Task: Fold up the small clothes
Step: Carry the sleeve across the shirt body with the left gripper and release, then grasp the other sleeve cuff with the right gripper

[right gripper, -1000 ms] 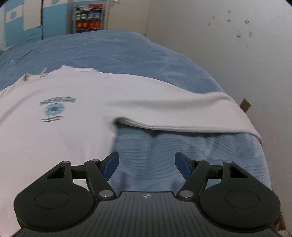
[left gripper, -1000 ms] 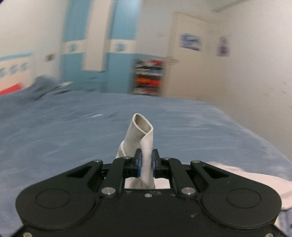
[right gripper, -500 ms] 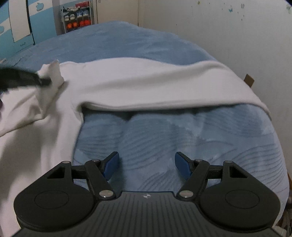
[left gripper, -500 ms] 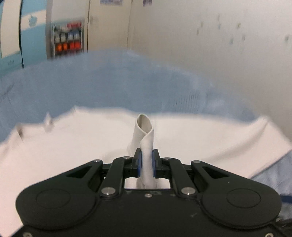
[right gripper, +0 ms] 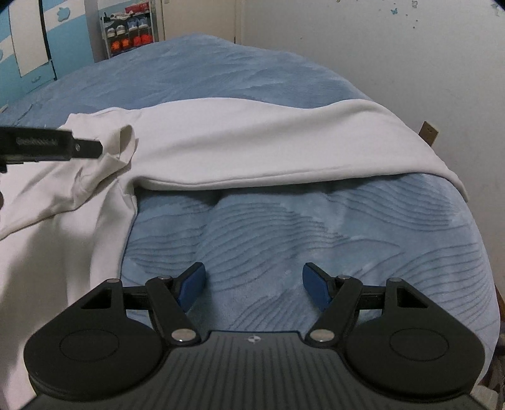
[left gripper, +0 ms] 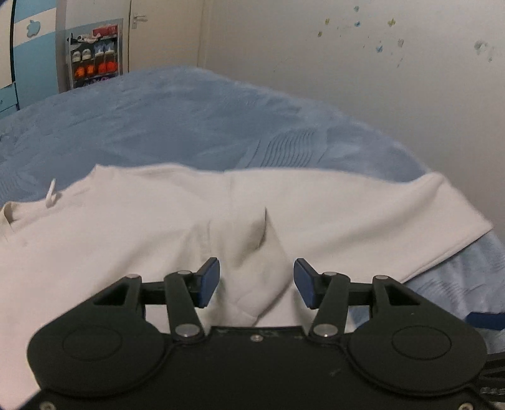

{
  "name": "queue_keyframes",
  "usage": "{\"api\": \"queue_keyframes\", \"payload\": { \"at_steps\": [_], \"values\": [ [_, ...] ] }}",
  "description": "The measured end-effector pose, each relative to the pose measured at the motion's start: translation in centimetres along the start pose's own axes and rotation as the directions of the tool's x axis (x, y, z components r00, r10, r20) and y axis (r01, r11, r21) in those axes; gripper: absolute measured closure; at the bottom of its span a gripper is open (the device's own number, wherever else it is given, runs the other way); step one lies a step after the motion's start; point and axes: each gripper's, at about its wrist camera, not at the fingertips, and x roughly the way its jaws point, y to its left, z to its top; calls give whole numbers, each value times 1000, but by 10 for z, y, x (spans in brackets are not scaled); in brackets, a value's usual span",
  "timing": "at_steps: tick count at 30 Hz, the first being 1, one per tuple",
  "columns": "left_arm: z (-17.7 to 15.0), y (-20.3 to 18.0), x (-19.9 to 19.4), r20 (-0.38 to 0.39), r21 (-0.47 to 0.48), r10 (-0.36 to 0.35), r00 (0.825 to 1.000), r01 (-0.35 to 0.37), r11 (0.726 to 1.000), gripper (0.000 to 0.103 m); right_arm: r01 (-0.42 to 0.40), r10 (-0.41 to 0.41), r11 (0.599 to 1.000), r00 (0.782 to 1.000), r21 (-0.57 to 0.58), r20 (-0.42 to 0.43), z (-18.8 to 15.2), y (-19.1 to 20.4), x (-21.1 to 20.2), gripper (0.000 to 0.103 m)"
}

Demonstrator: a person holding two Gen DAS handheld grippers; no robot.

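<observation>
A small white long-sleeved shirt (left gripper: pixel 315 208) lies on a blue bedspread (left gripper: pixel 189 120). One sleeve is folded across the body, its crumpled cuff (left gripper: pixel 249 252) resting between the parted blue pads of my left gripper (left gripper: pixel 256 280), which is open. In the right wrist view the shirt (right gripper: pixel 268 145) spreads across the far and left part of the bed, its other sleeve stretched toward the right edge. My left gripper's finger (right gripper: pixel 85 148) shows there beside the bunched cuff (right gripper: pixel 126 142). My right gripper (right gripper: pixel 254 285) hovers open over bare bedspread (right gripper: pixel 284 236), holding nothing.
A white wall (left gripper: pixel 347 63) runs along the bed's right side. A shoe rack (right gripper: pixel 131 30) and blue-white wardrobe (right gripper: pixel 31 47) stand beyond the far end. A small brown box (right gripper: pixel 429 132) sits by the wall. The bed's right edge drops off near the sleeve end.
My left gripper carried the sleeve cuff rightward over the shirt body, then opened and let it go. The right gripper stayed open and shifted slightly.
</observation>
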Motion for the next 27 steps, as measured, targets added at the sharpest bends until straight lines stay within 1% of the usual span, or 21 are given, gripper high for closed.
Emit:
{"api": "queue_keyframes", "payload": {
  "at_steps": [2,3,4,5,6,7,9,10,11,13,15,17,18,19,20,21,22,24,25,26,27],
  "values": [
    [4,1,2,10,-24,-8,1000,8,1000,46,-3,3,1000,1000,3,0,0,1,1,20],
    [4,1,6,-10,-32,-1,1000,0,999,45,-4,4,1000,1000,3,-1,0,2,1,20],
    [0,1,12,-52,-35,11,999,-13,999,45,-4,4,1000,1000,1,-4,0,2,2,20],
    [-3,2,28,-122,-30,23,992,-27,999,45,-3,3,1000,1000,-2,-8,-1,0,3,20],
    [-9,2,44,-197,-20,32,980,-37,999,44,-1,1,1000,1000,-5,-12,-2,1,4,20],
    [-17,0,53,-201,8,43,979,-43,999,43,0,0,1000,1000,-9,-15,-2,1,5,20],
    [-24,-10,50,-161,82,69,985,-56,995,43,4,-4,1000,1000,-18,-20,-2,2,7,20],
    [-23,-13,49,-162,108,76,984,-59,992,43,4,-5,1000,1000,-19,-19,-2,1,7,20],
    [-20,-15,45,-163,115,79,983,-61,992,43,6,-6,1000,1000,-18,-17,-1,0,7,20],
    [-16,-12,35,-171,103,63,983,-46,994,43,9,-9,1000,1000,-1,9,2,-6,3,20],
    [-11,-6,9,-140,113,59,988,-43,993,42,4,-6,1000,997,31,71,4,-23,-7,20],
    [-9,2,-27,-91,137,76,993,-63,989,42,9,-22,996,990,92,137,7,-54,-17,16],
    [-9,10,-49,-68,145,88,994,-78,986,42,16,-39,990,986,140,163,8,-73,-20,12],
    [-11,18,-64,-50,150,96,994,-88,985,42,14,-58,975,979,222,194,10,-101,-22,9],
    [-15,28,-85,-32,148,110,993,-104,984,42,1,-68,952,976,306,207,11,-128,-20,9],
    [-21,40,-106,-21,133,131,991,-127,983,42,-17,-70,918,977,397,202,14,-155,-14,9],
    [-29,53,-124,-18,112,150,989,-147,983,42,-60,-41,868,981,494,192,17,-187,-5,9],
    [-50,79,-157,-21,52,184,983,-182,982,42,-135,20,766,982,628,187,23,-233,15,12],
    [-59,89,-172,-26,29,202,979,-201,979,42,-155,33,707,982,690,187,25,-252,25,16],
    [-69,98,-183,-32,12,227,973,-227,974,42,-166,33,653,981,739,191,26,-266,34,17],
    [-80,106,-193,-41,1,264,964,-264,964,42,-174,31,620,980,765,197,26,-273,41,18]
  ]
}}
